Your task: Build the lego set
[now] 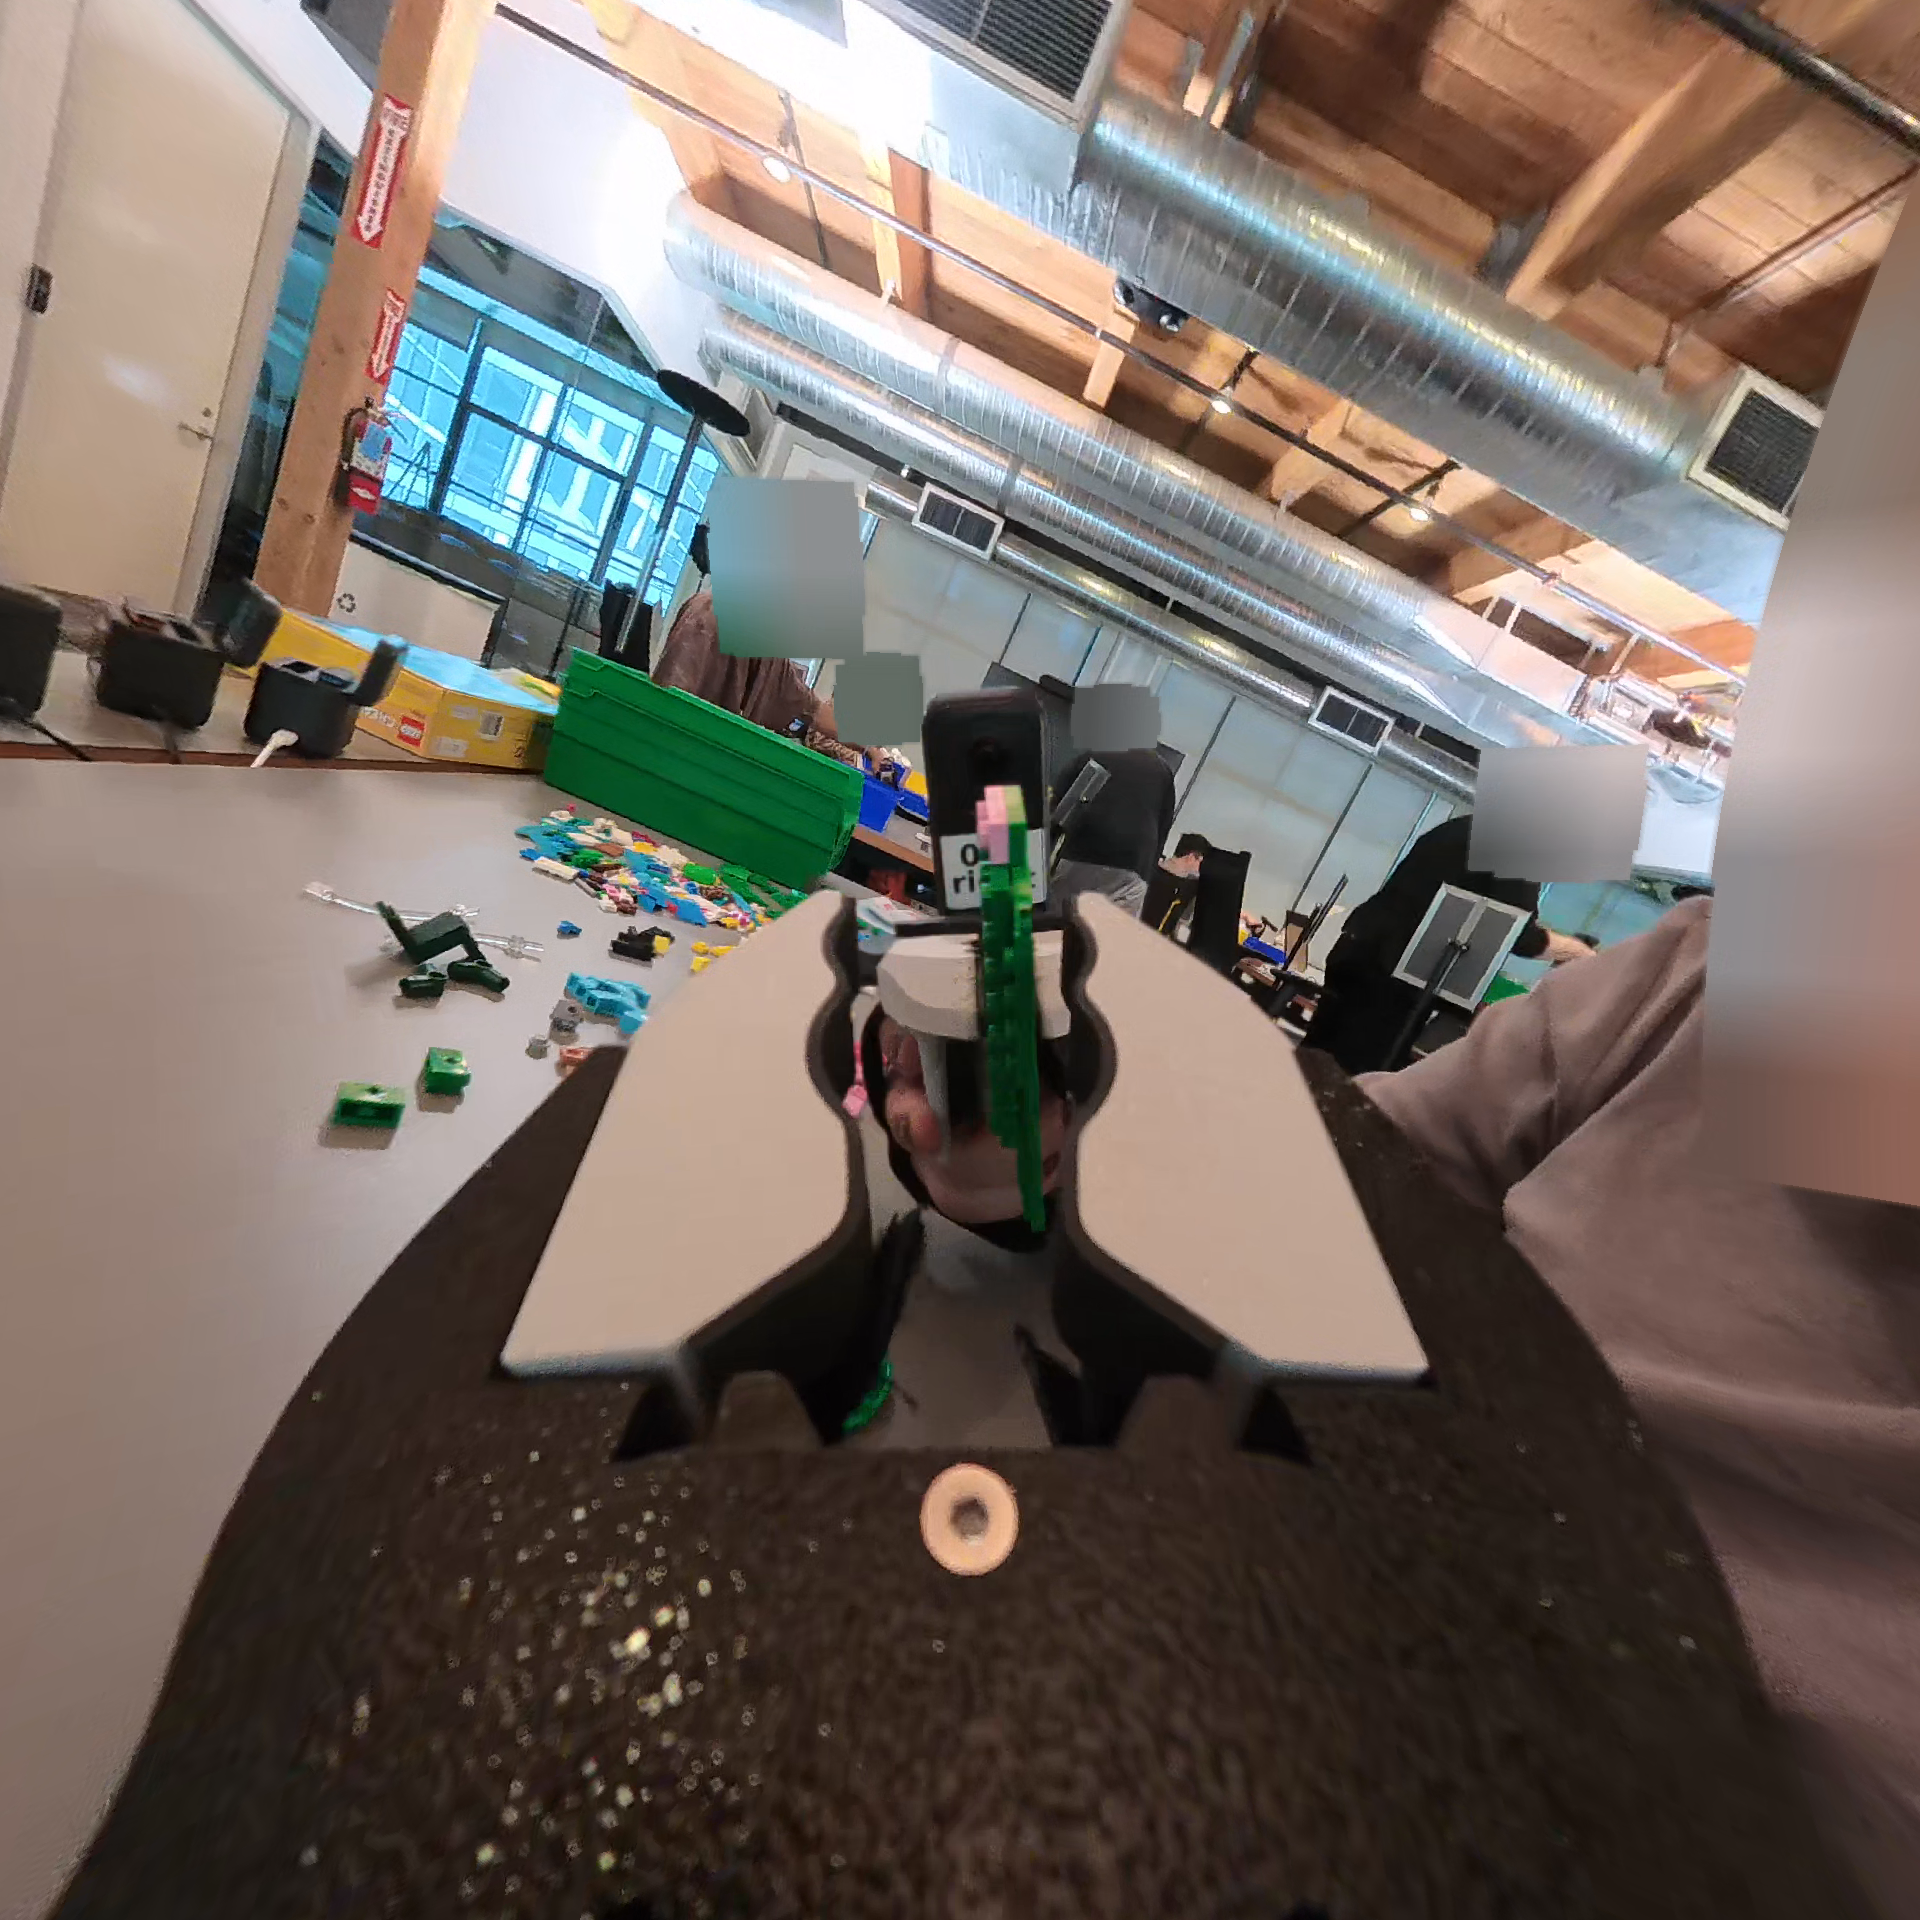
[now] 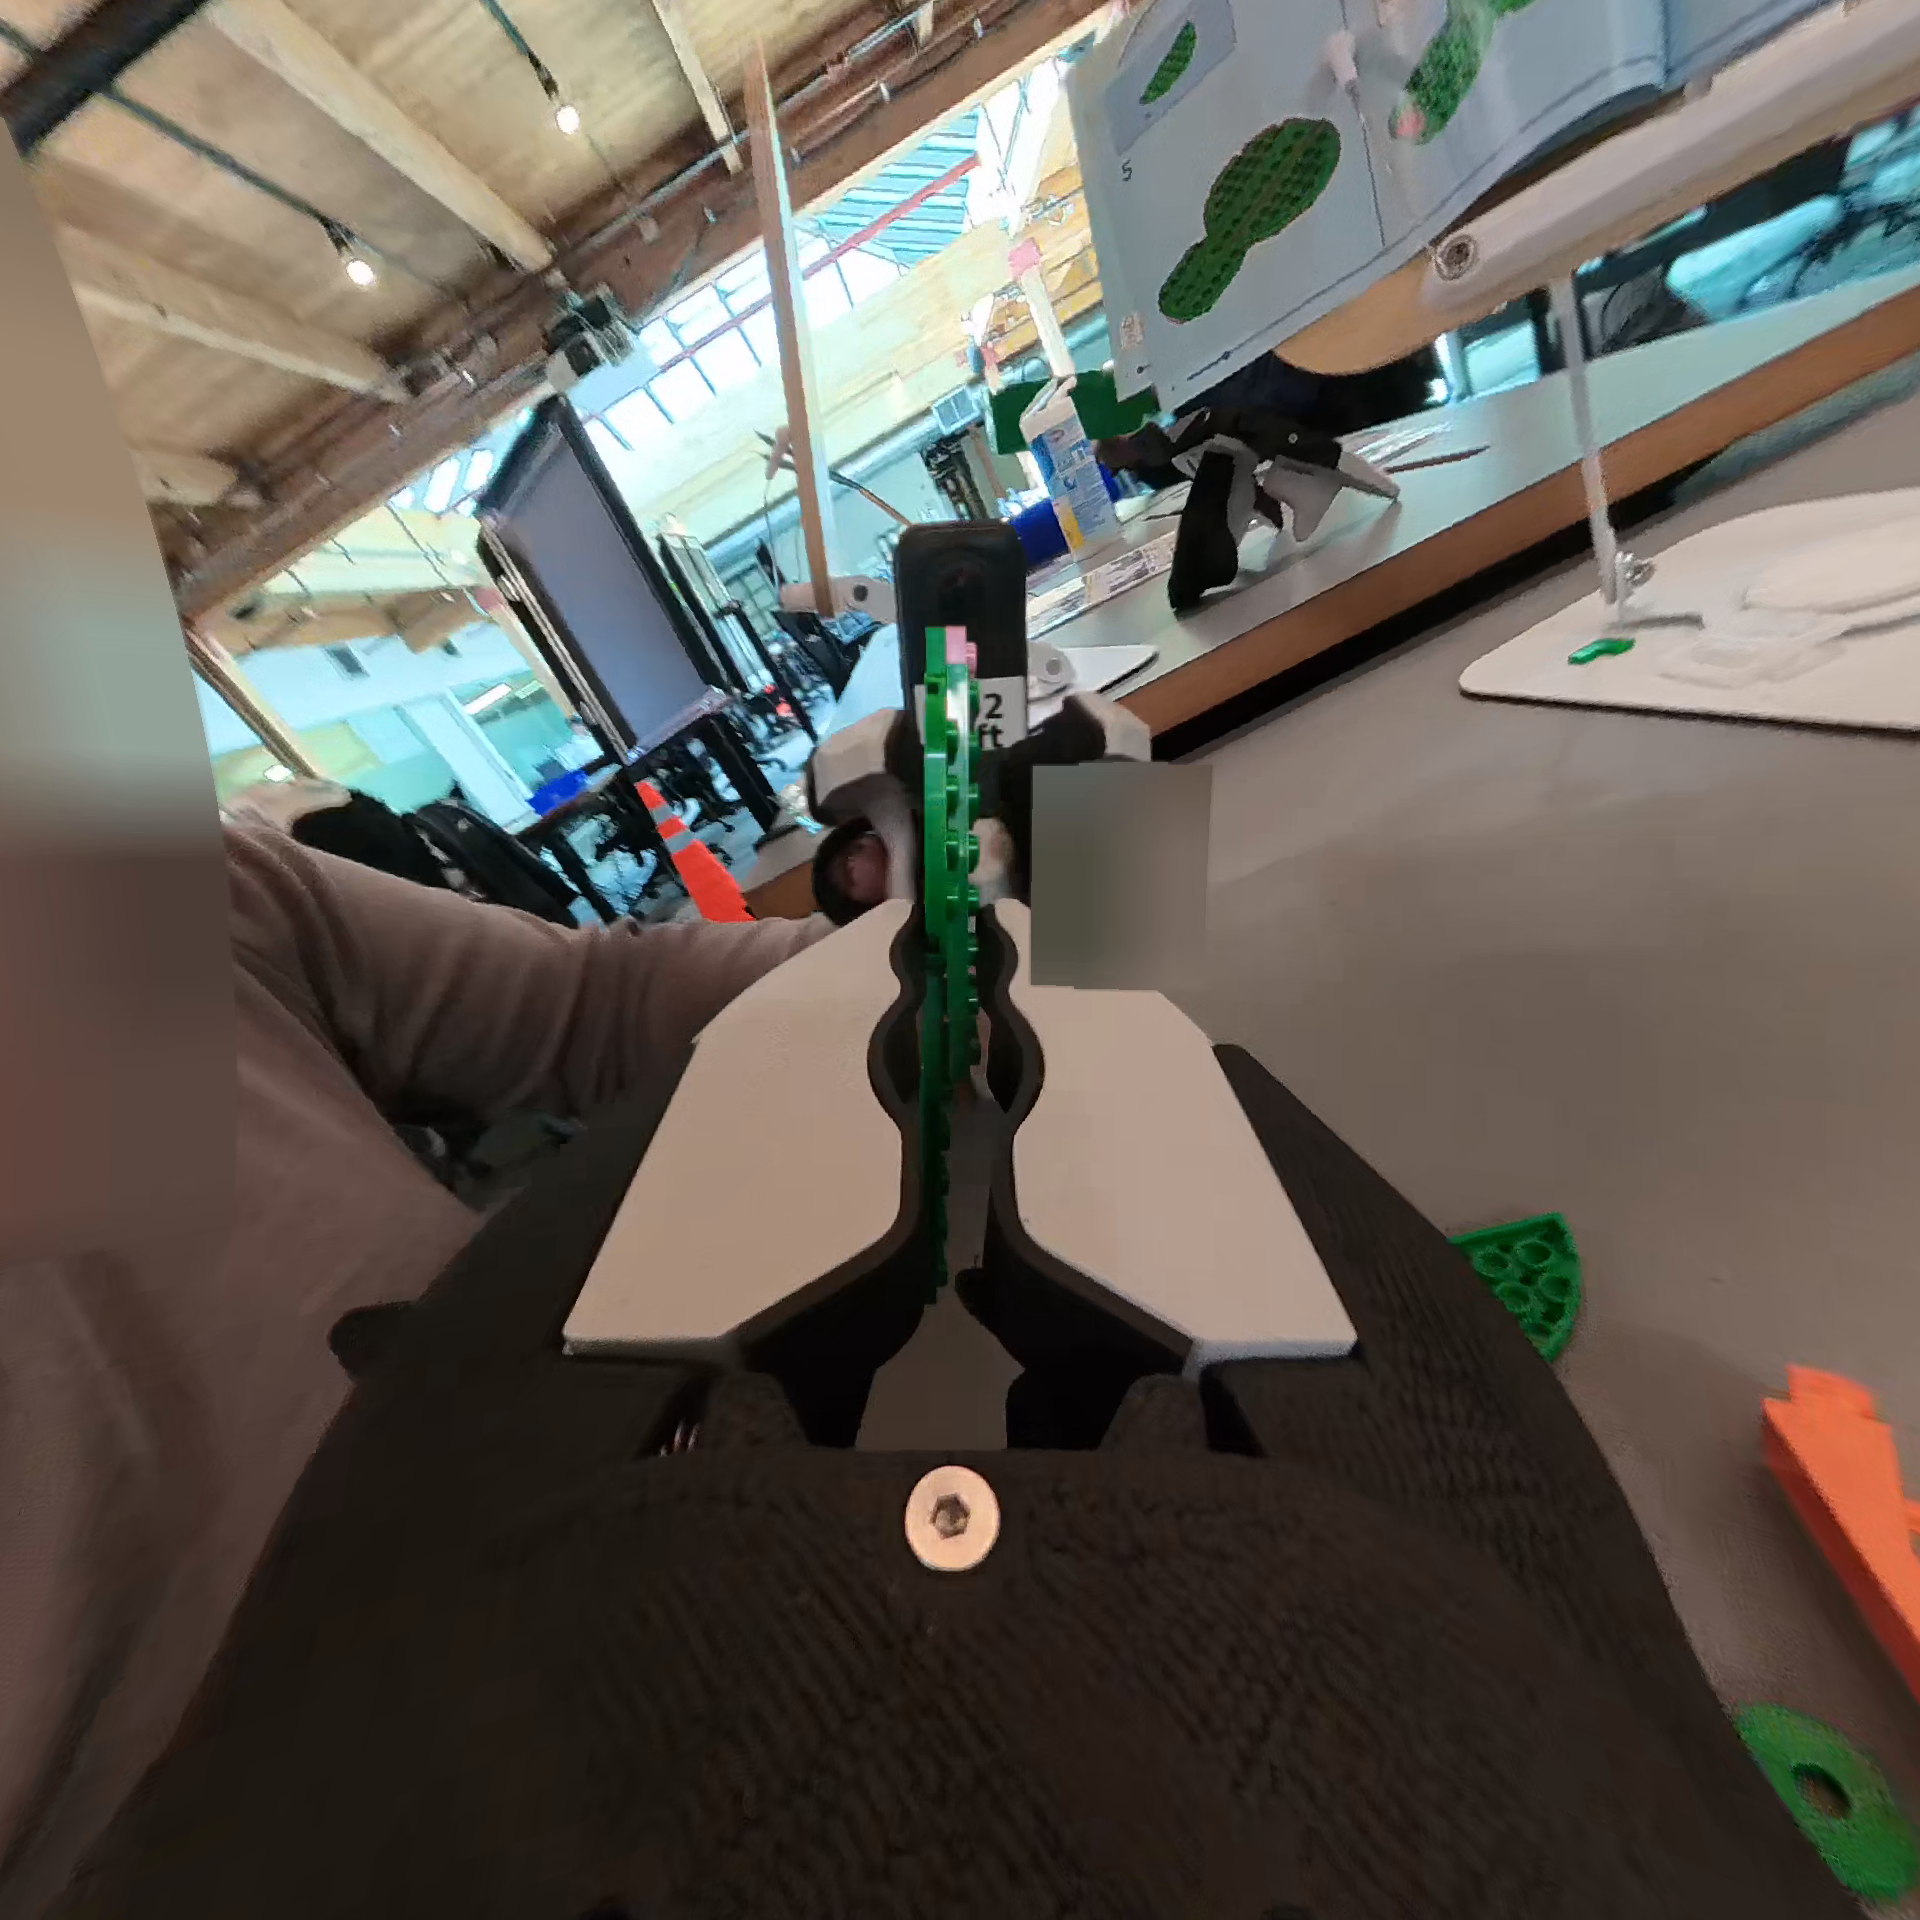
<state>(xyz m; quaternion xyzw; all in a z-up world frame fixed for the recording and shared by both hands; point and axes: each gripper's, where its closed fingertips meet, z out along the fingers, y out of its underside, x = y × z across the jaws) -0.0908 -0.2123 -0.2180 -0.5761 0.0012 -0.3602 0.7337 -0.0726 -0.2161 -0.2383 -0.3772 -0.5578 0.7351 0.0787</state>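
A flat green lego plate [image 2: 945,1049] stands on edge, seen edge-on, with a small pink piece [image 2: 966,651] at its top. My right gripper [image 2: 951,930] is shut on the plate and holds it above the table. The left gripper [image 2: 977,758] faces it from beyond, a finger on each side of the plate. In the left wrist view my left gripper [image 1: 956,930] is open, and the plate [image 1: 1013,1049] with the pink piece [image 1: 1003,816] sits in the gap, close to its right finger [image 1: 1164,1091]. The right gripper's white fingers [image 1: 930,997] show behind.
A pile of loose bricks [image 1: 665,873], two green bricks [image 1: 369,1103], dark green pieces [image 1: 447,951] and green bins [image 1: 707,779] lie on the grey table. An instruction booklet [image 2: 1247,187] stands on a holder. A green wedge plate [image 2: 1527,1278], an orange separator [image 2: 1849,1507] and a green round piece [image 2: 1818,1797] lie at right. My two grippers' fingertips are within a few centimetres of each other.
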